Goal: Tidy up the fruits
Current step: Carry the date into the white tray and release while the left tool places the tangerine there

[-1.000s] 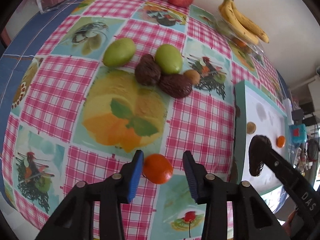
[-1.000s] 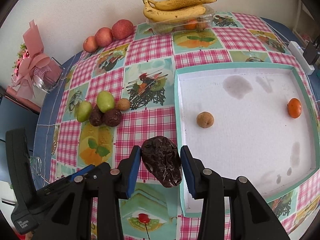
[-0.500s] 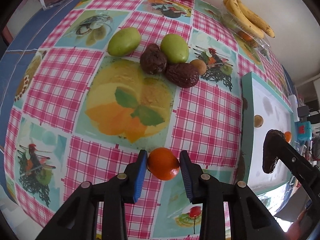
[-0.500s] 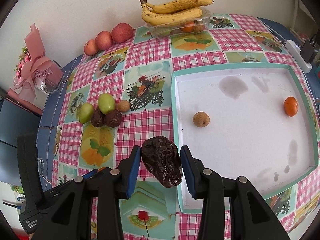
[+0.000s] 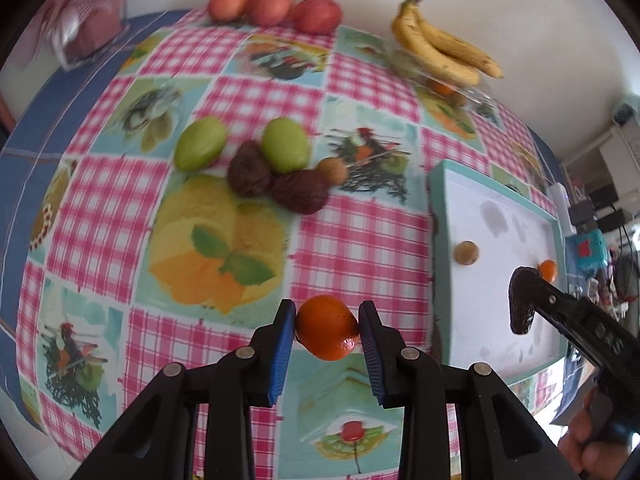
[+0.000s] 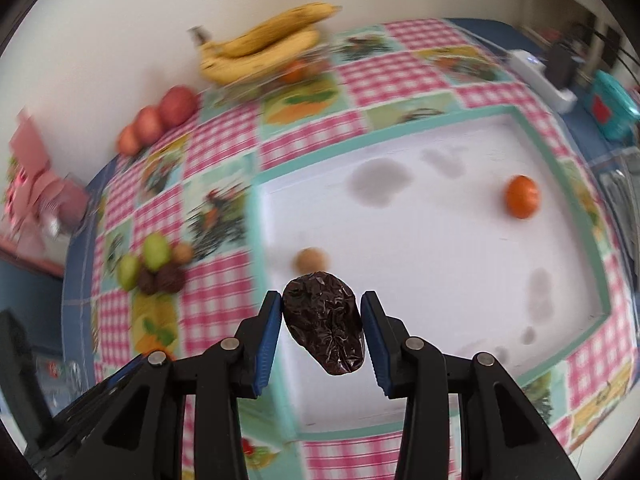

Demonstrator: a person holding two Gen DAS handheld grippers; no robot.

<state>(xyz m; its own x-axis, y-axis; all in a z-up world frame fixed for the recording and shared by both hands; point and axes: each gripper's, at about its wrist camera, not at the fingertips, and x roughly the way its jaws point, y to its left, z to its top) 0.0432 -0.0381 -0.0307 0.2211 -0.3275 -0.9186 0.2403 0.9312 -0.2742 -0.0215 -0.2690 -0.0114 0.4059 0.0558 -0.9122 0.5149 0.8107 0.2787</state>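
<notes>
My left gripper [image 5: 327, 334] is shut on an orange mandarin [image 5: 326, 332], held above the checked tablecloth. My right gripper [image 6: 322, 330] is shut on a dark wrinkled fruit [image 6: 326, 328] over the near left part of the white tray [image 6: 560, 168]; in the left wrist view that fruit [image 5: 522, 304] hangs above the tray [image 5: 436, 208]. In the tray lie a small brown fruit [image 6: 312, 260] and another mandarin [image 6: 522, 196]. On the cloth sits a cluster of two green fruits [image 5: 200, 148], two dark wrinkled fruits [image 5: 298, 196] and a small brown one [image 5: 332, 170].
Bananas [image 5: 444, 46] rest on a clear box of fruit at the back by the wall. Three red apples [image 5: 274, 6] line the far edge. A pink gift box [image 5: 92, 28] stands at the far left. A power strip [image 6: 544, 76] and gadgets lie right of the tray.
The left gripper has closed on the mandarin and lifted it off the cloth. The right gripper has carried the dark fruit rightward, from beside the tray's edge to over the tray.
</notes>
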